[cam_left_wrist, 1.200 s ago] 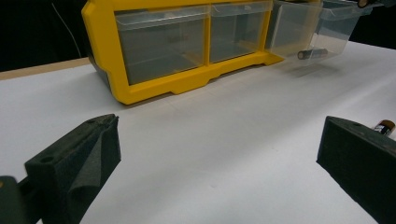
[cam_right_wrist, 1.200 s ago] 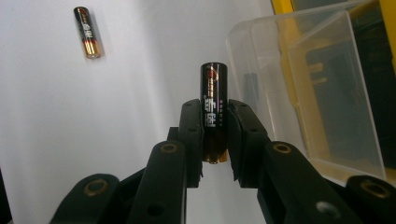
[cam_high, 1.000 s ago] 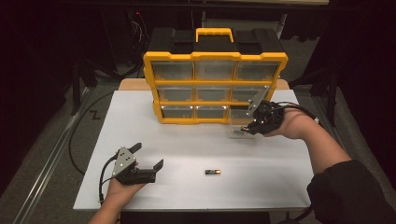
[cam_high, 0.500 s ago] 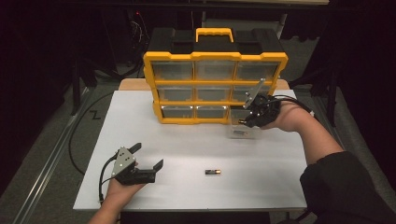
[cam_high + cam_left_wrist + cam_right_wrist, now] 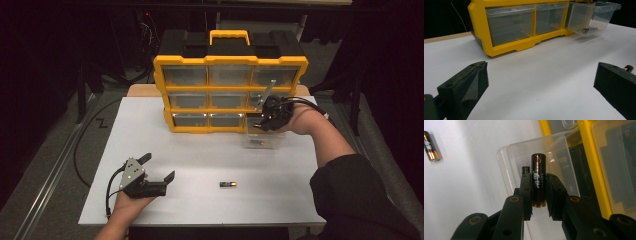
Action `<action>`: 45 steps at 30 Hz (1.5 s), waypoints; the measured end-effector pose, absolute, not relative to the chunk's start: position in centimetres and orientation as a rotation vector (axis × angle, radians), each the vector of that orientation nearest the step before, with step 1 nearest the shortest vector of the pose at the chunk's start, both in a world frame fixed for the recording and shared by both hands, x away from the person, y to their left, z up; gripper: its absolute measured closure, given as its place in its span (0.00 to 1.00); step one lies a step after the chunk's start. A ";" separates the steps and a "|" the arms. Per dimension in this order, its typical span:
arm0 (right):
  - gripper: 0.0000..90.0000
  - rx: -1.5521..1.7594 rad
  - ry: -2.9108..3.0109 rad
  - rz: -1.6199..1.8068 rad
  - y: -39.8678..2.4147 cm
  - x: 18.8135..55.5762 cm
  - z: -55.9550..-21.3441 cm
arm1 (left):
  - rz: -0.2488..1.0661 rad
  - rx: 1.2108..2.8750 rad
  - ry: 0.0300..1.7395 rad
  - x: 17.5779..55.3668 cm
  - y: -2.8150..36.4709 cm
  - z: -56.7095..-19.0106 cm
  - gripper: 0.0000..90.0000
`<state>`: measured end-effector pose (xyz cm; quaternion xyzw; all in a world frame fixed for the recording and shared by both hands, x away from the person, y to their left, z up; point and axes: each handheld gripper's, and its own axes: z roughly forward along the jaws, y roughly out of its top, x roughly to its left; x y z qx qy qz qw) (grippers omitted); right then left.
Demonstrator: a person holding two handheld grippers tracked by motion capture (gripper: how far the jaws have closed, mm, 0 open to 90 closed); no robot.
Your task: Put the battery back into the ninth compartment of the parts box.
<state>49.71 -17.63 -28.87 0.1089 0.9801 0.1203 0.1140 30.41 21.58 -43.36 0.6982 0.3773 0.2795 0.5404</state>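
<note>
- Battery (image 5: 538, 180) in the right gripper view: clamped at mid-length between the right gripper's (image 5: 539, 195) two black jaws, long axis pointing away from the camera, poised over the open clear drawer (image 5: 509, 162). A second cell (image 5: 525, 170) lay inside that drawer, and a third, the loose battery (image 5: 430, 146), sat on the white table (image 5: 469, 195) well apart.
- Handling, as judged: small rigid metal cylinder, light, smooth-skinned and prone to roll; a grip across the barrel at the middle suited it, and the foam-like pads should resist slip. Drawer plastic looked thin and could shift if knocked.
- Writing: a red mark and pale lettering ran along the black-and-gold casing, too small and blurred to read; no brand made out.
- High view: right gripper (image 5: 261, 121) hovered at the pulled-out drawer (image 5: 264, 141) at the lower right corner of the yellow organiser (image 5: 230, 62). Left gripper (image 5: 156, 171) rested on the table (image 5: 200, 160) near its front left, jaws spread wide with nothing between. Loose battery (image 5: 227, 185) lay near the front centre.
- Left gripper view: jaws stood far apart and empty over bare table (image 5: 536, 75); organiser (image 5: 506, 47) ahead, drawer (image 5: 589, 18) tilted out with a cell (image 5: 589, 30) inside; loose battery (image 5: 628, 68) just behind the right-hand jaw.
</note>
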 end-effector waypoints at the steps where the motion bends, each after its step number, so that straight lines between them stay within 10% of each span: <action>1: 0.87 0.321 2.874 0.356 -17.6 49.8 -28.9 | 0.664 1.659 0.896 30.4 21.6 -43.4 0.00; 45: 0.63 0.395 2.895 0.440 -19.6 43.7 -29.6 | 0.663 1.663 0.901 30.4 21.4 -43.4 0.00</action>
